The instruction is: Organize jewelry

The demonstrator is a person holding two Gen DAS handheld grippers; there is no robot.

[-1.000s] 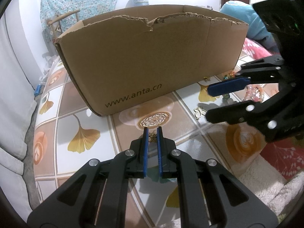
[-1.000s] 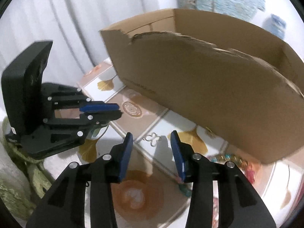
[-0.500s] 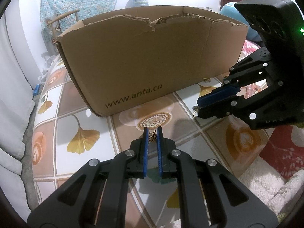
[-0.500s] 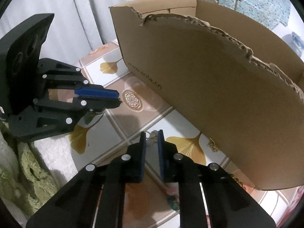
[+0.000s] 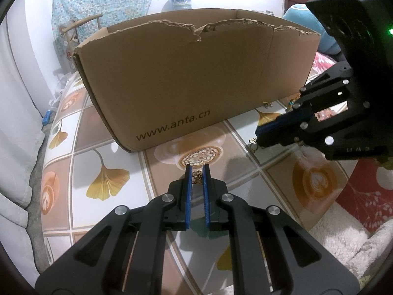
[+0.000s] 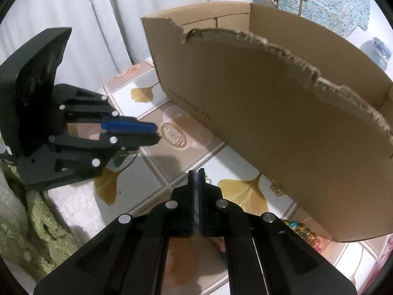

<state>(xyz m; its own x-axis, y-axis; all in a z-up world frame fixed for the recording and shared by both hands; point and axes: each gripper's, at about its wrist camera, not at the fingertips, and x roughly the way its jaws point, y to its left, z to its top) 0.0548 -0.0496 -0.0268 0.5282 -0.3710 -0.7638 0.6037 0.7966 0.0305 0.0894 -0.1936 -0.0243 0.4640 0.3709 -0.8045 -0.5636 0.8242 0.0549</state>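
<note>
My left gripper (image 5: 197, 169) is shut on a small bronze butterfly charm (image 5: 197, 177), held just above the patterned tabletop (image 5: 103, 162). It also shows in the right wrist view (image 6: 149, 132). My right gripper (image 6: 196, 173) is shut on a small silver butterfly charm (image 6: 196, 184); it shows in the left wrist view (image 5: 258, 139) with the charm (image 5: 253, 144) at its tip. A torn open cardboard box (image 5: 196, 78) marked www.anta.cn stands behind both grippers, and also in the right wrist view (image 6: 282, 113).
Another small gold charm (image 5: 268, 104) lies at the box's foot, also seen from the right wrist (image 6: 275, 186). Bead bracelets (image 6: 303, 233) lie near the box's right end. A white fluffy cloth (image 5: 343, 233) edges the table on the right.
My right gripper has shut on the silver butterfly charm and lifted it off the table, rising toward the box. My left gripper has stayed still with its charm.
</note>
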